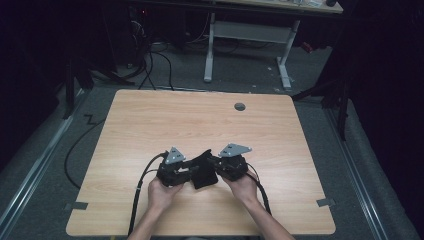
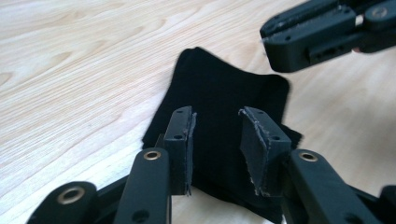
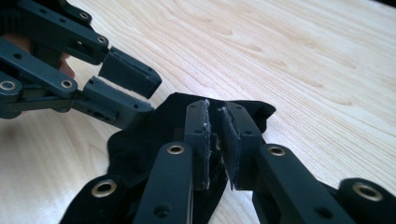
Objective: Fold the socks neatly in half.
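Right gripper (image 3: 215, 140): jaws pressed together, clamping edge of black cloth (image 3: 140, 140). Cloth matte, soft, folded into layers, corners rounded, flat on wooden table (image 1: 200, 115). Left gripper (image 2: 215, 140): jaws apart, poised above cloth, just beyond.

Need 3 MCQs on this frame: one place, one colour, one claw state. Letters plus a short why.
1. Where does the cloth lie?
A. near the table's front edge, between the two claws
B. by the table's round hole
C. on the floor

2. The cloth's colour?
A. white
B. black
C. red

3. The left claw?
A. open over the cloth
B. shut on the cloth
C. resting off the table

A: the high view shows it between the hands. B: it is black in every view. A: a clear gap separates its pads.
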`<action>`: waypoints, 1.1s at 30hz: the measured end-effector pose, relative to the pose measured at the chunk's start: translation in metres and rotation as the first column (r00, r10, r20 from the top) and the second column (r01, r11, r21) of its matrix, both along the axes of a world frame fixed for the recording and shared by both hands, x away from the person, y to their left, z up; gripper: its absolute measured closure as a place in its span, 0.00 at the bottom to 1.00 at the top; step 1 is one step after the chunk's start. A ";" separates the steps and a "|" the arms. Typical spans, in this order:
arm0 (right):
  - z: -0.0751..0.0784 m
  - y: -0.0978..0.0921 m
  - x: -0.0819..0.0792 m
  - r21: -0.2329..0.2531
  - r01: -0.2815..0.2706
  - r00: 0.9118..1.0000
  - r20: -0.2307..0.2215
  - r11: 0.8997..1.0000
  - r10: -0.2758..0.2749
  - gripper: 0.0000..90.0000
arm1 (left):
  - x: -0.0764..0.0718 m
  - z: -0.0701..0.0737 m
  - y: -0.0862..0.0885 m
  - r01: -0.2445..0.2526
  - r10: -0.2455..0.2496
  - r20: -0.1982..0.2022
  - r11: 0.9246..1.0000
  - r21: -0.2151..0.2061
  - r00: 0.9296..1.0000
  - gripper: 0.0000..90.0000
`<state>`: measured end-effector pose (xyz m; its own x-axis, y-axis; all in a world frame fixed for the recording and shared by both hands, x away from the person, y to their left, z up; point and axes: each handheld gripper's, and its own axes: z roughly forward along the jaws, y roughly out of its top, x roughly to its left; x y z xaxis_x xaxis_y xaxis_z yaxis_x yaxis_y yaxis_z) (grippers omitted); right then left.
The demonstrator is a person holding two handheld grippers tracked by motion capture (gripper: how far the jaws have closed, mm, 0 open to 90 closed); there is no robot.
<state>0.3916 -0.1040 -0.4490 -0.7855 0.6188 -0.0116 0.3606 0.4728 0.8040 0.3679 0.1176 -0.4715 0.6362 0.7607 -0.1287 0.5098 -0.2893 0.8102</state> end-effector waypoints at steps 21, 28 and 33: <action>-0.041 -0.014 -0.013 -0.061 -0.022 0.995 -0.102 0.998 0.015 0.65 | -0.012 -0.020 -0.017 0.073 -0.071 -0.071 0.997 0.034 0.995 0.47; -0.046 -0.014 -0.013 -0.042 -0.022 0.994 -0.107 0.999 0.018 0.59 | -0.017 -0.023 -0.014 0.063 -0.060 -0.060 0.997 0.038 0.996 0.47; -0.047 -0.016 -0.014 -0.037 -0.007 0.994 -0.105 0.999 0.003 0.58 | -0.015 -0.024 -0.013 0.060 -0.058 -0.058 0.998 0.037 0.997 0.46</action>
<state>0.3781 -0.1197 -0.4959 -0.7865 0.6158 0.0479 0.4396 0.5035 0.7438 0.3526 0.1050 -0.4958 0.6725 0.7272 -0.1374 0.5362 -0.3508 0.7677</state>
